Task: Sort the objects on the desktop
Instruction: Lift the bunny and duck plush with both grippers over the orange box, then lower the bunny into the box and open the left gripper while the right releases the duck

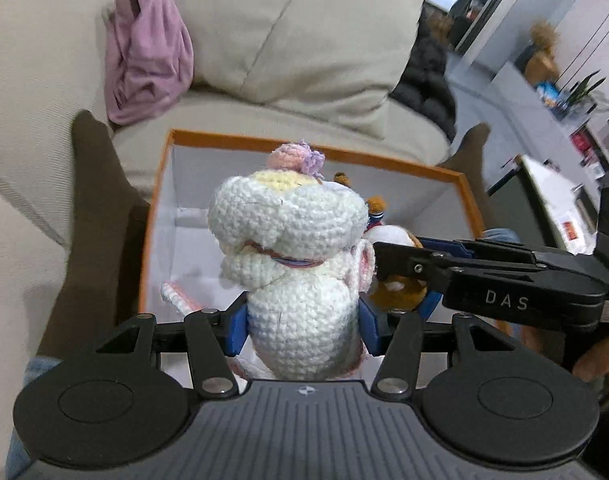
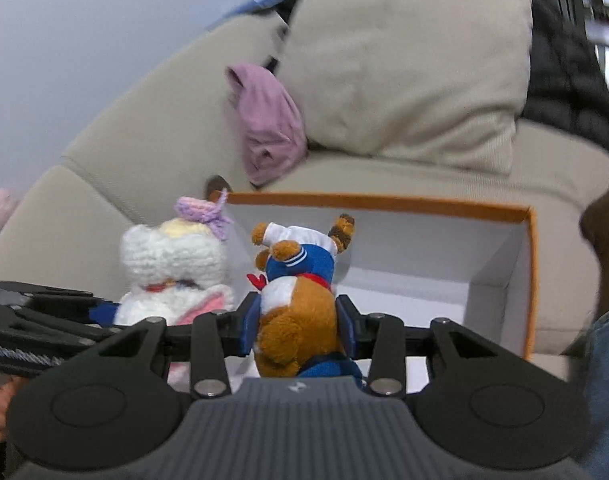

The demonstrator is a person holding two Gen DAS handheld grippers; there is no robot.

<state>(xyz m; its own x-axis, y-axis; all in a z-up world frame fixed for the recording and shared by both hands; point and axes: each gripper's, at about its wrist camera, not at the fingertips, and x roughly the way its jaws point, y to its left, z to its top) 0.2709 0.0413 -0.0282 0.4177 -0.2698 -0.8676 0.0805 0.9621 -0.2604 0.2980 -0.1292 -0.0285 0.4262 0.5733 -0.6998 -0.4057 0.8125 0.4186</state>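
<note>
Beige sofa behind, both toys hang over the orange box: left gripper clenched on the crochet doll, right gripper on the bear at its 3 o'clock; crowded together, they could snag on release.

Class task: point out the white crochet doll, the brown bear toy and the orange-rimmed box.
white crochet doll (image 1: 300,312), left wrist view, on its body
brown bear toy (image 2: 300,320), right wrist view, on its brown fur
orange-rimmed box (image 2: 384,201), right wrist view, on its far rim
</note>
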